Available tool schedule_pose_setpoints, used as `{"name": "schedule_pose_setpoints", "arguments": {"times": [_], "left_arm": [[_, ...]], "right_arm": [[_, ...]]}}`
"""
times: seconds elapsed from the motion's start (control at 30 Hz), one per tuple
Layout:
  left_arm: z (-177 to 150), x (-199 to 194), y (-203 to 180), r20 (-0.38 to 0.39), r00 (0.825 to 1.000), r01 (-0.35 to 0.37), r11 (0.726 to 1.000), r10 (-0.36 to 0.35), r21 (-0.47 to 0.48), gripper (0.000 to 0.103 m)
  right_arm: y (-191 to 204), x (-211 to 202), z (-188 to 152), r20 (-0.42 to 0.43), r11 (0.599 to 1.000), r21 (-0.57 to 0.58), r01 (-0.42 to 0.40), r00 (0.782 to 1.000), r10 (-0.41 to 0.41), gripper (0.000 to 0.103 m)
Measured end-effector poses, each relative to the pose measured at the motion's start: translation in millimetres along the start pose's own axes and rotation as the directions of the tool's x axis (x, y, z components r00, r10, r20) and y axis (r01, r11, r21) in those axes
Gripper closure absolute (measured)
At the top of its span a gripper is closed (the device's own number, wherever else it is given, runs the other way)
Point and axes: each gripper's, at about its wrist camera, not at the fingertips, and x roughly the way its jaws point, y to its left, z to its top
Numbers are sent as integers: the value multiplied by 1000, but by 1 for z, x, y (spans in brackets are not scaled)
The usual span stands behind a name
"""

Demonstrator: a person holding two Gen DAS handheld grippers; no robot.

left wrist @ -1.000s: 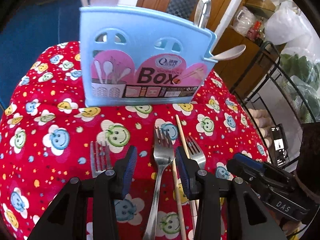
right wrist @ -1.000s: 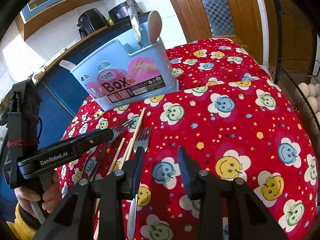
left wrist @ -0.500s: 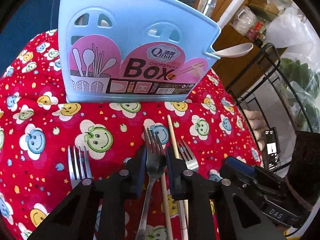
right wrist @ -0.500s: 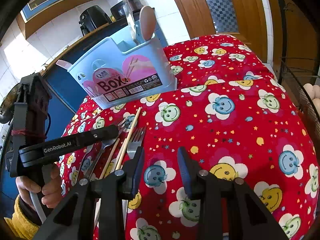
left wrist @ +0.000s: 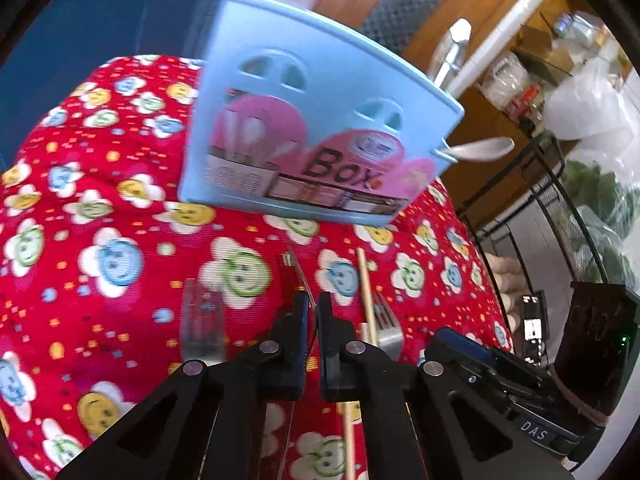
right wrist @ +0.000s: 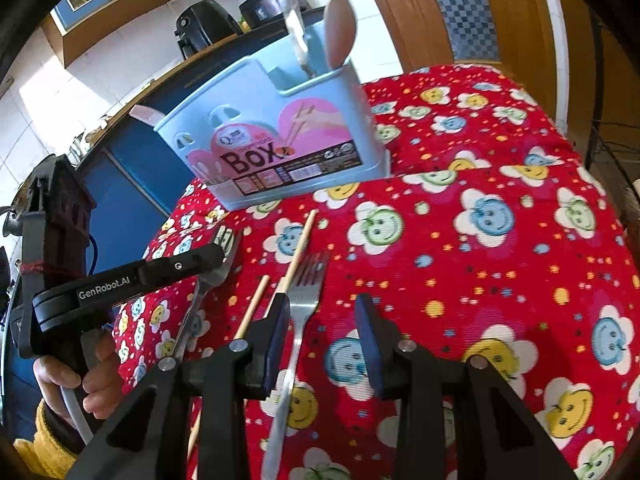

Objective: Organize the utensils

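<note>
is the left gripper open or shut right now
Shut on a fork. In the left wrist view the left gripper has its fingers nearly together with the thin edge-on fork between them; the right wrist view shows it at the fork's neck.

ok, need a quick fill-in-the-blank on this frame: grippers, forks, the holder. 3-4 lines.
1. The left gripper is shut on a ____.
2. The right gripper is ____, holding nothing.
3. The big word printed on the blue holder is ____.
4. The chopsticks lie on a tablecloth whose ground colour is ____.

Missing words: fork; open; Box; red
</note>
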Motion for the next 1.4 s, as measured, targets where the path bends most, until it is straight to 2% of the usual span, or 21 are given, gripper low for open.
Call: {"name": "schedule_pose_setpoints", "arguments": {"times": [0.17,0.23,0.4,0.6,0.67,0.93,1.1,1.4], "left_arm": [[-2,-10,14,17,1000,12,1000,-11,-29,99],[-3,-12,18,23,1000,18,999,-17,-29,99],[-3,-16,25,29,998,52,998,-51,-30,99],[-4,-14,25,29,997,74,997,-73,-31,99],[-4,-15,26,30,996,79,996,-78,-35,99],[-7,-31,22,68,992,106,994,-105,-14,99],[-9,-46,10,109,990,85,996,-89,41,99],[-13,-76,4,180,978,93,992,-106,79,100]], "right_arm": [[1,15,0,-59,998,32,-47,997,49,67],[0,21,1,-74,997,49,-63,995,67,74],[-10,27,8,-76,987,112,-117,989,126,80],[-19,32,9,-83,966,175,-188,975,205,99],[-18,29,9,-76,970,165,-179,978,193,100],[-5,3,5,-12,973,136,-184,982,188,100],[6,-22,3,60,979,94,-182,982,177,100],[28,-60,0,185,983,36,-182,967,172,100]]}}
